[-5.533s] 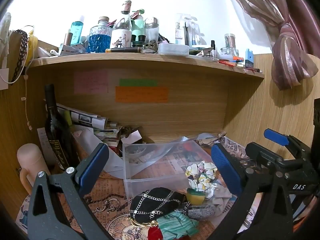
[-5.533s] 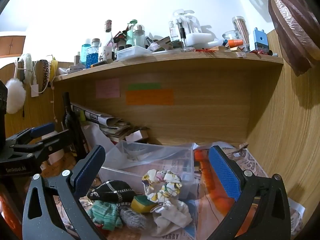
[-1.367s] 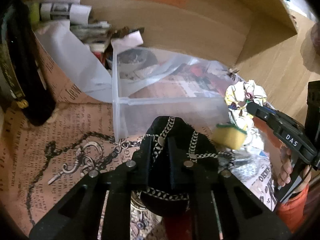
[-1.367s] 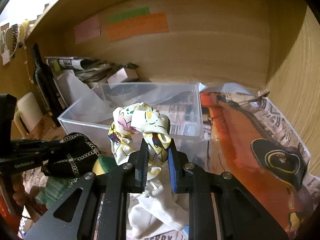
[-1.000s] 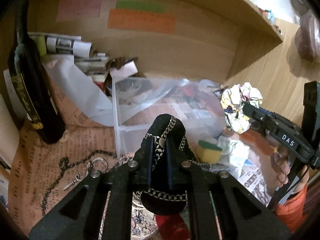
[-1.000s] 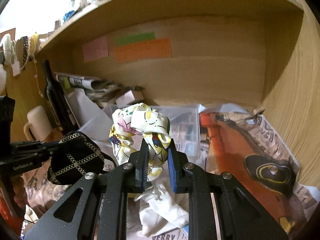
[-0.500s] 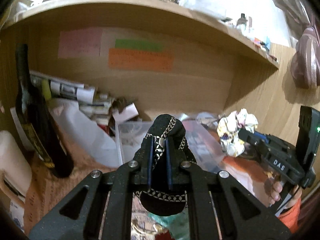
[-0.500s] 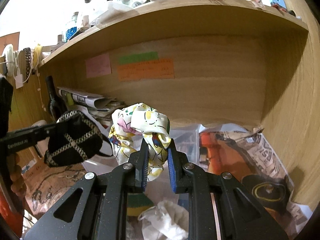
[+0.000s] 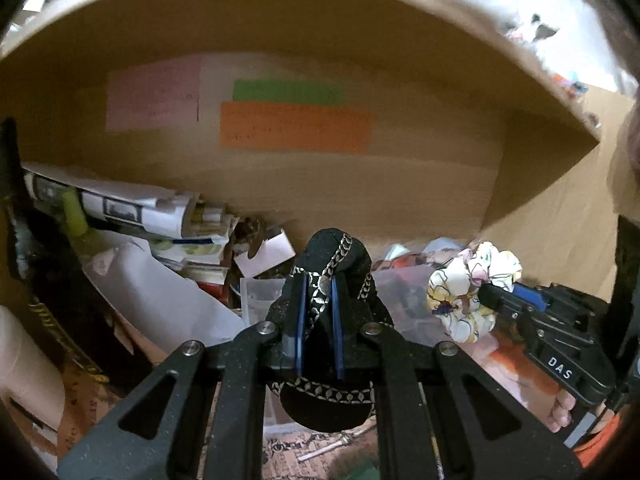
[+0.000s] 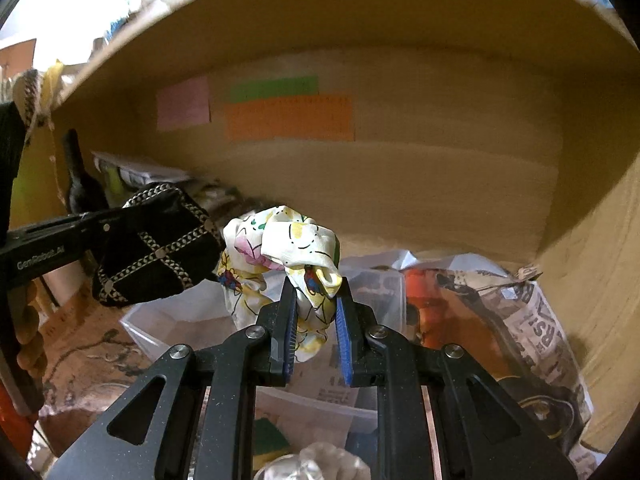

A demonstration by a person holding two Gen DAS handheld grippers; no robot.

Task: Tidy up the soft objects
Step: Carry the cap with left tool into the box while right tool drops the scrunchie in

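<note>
The left tongs (image 9: pixel 318 312) are pinched on a black pouch (image 9: pixel 328 280) crossed with silver chain trim, their blue pads pressed against its middle; the pouch stands on end between them, its long axis running up and away from the camera, its rounded top above the tips and its lower edge hanging below the pads. From the right wrist view the same pouch (image 10: pixel 154 244) shows broadside, held out in the air over the left part of the surface (image 10: pixel 80 344). The right tongs (image 10: pixel 316 312) are closed on a bunched floral cloth (image 10: pixel 280 256), white with yellow, pink and black marks; the pads grip its lower fold and the bulk of it swells upward and to the left, with no clear long axis. Pouch and cloth hang side by side, just beside one another, above a clear plastic bin (image 10: pixel 172 320) that sits on the newspaper-covered surface. Behind them runs a wooden back panel with pink (image 9: pixel 154 96), green (image 9: pixel 288 92) and orange notes (image 9: pixel 294 130). At the left stand a dark bottle (image 10: pixel 80 184) and a pile of rolled papers (image 9: pixel 132 208). A white crumpled cloth (image 10: pixel 316 462) lies low in the right wrist view.
</note>
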